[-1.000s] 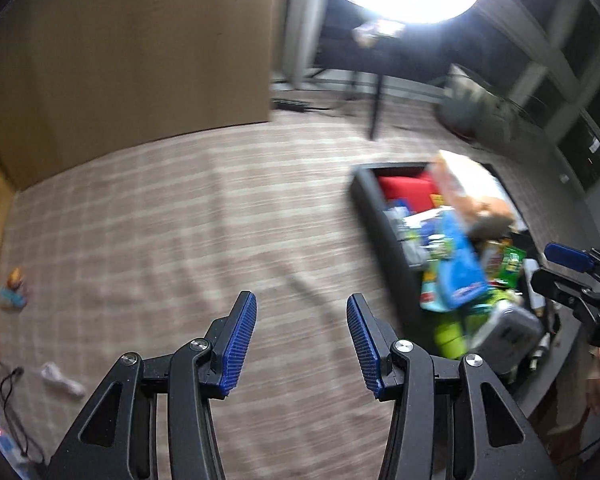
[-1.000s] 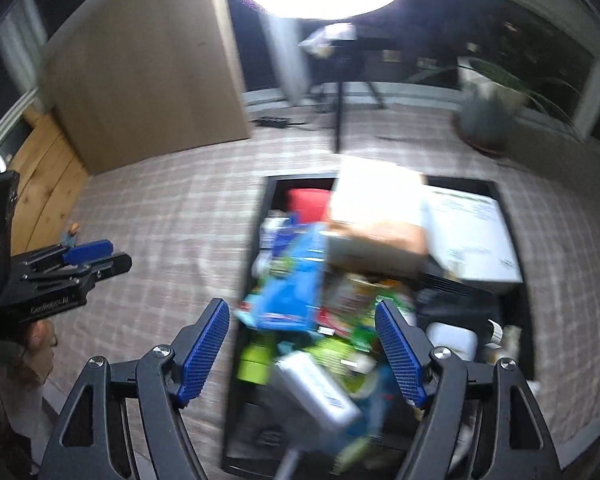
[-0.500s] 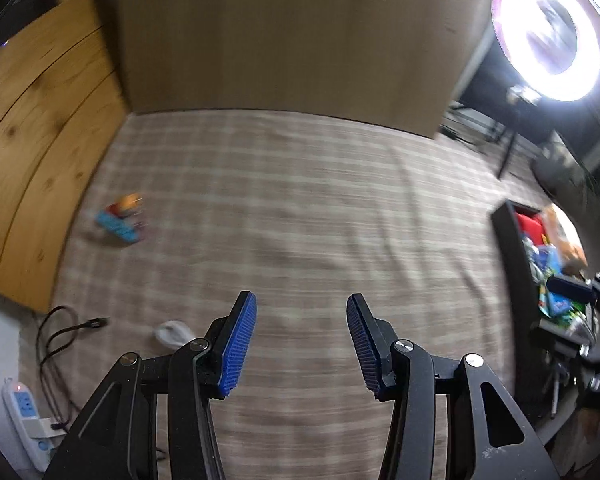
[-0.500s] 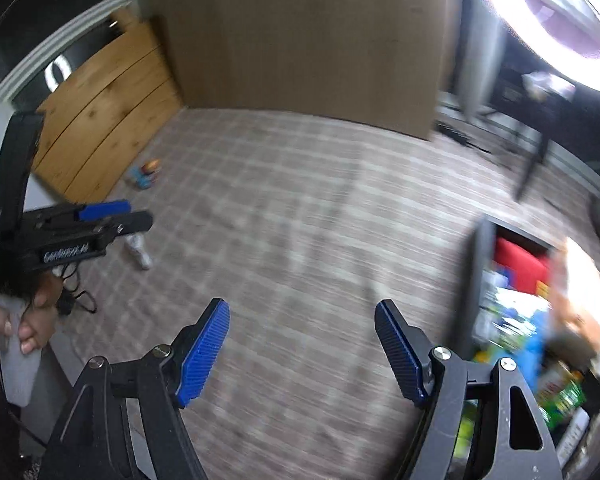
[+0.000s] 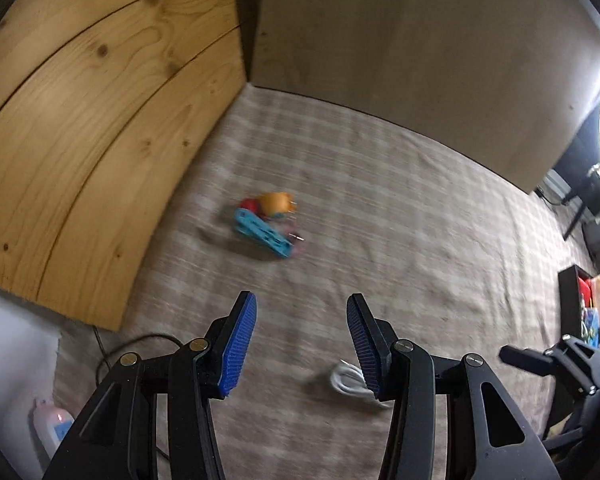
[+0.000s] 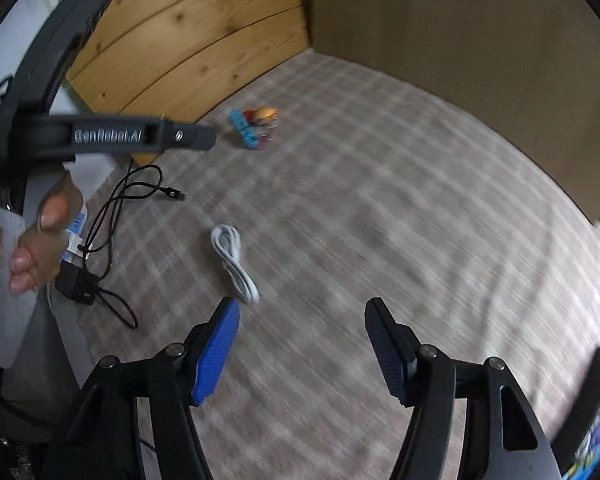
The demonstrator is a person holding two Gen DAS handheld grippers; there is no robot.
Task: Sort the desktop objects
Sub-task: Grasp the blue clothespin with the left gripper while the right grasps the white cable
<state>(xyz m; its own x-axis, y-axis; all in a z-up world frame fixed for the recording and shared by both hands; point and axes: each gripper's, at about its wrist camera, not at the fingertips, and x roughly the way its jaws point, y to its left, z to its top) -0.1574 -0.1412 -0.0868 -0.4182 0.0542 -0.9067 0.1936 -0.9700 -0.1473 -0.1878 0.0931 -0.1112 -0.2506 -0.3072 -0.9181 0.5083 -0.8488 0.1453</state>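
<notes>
Checked cloth covers the worktop in both views. Wooden plank panel fills the upper left of the left wrist view; a plain tan board stands across the top. Bright lamp at the right edge. A dark bin packed with coloured items sits at the far right edge, partly cut off.

Left tongs gape wide, nothing between the blue pads. Right tongs likewise spread wide and empty.

Blurred cluster at centre frame of the left wrist view: a light blue bar with an orange piece and a red piece touching behind it; exact kind cannot be told. It lies well ahead of the left tongs, slightly left of their gap.

White coiled cable lies at lower centre, just beside the right-hand pad of the left tongs and partly hidden by it. In the right wrist view the same cable sits just above the left-hand pad.

Black cord with plug loops at left of the right wrist view, near a hand gripping the left tool.
</notes>
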